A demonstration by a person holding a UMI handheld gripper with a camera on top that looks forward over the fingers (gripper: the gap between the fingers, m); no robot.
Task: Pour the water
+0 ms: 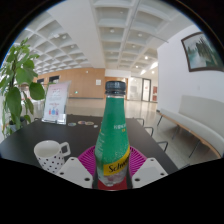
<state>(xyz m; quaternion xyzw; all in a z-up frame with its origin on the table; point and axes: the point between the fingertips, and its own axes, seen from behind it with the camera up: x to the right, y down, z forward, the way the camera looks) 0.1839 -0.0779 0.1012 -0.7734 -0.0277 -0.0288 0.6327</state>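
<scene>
A green plastic bottle [113, 128] with a dark cap and a yellow label stands upright between my fingers, close to the camera. Both pink pads [88, 160] press against its lower sides, so my gripper [112, 168] is shut on it. The bottle's base is hidden behind the fingers, so I cannot tell whether it rests on the dark table [30, 143] or hangs above it. A white mug [50, 155] with a dotted pattern stands on the table just left of the fingers, its handle turned to the right.
A potted plant [16, 85] stands at the far left of the table. A standing sign [56, 101] is behind the table. A white bench [190, 125] runs along the right wall. Chairs stand beyond the table.
</scene>
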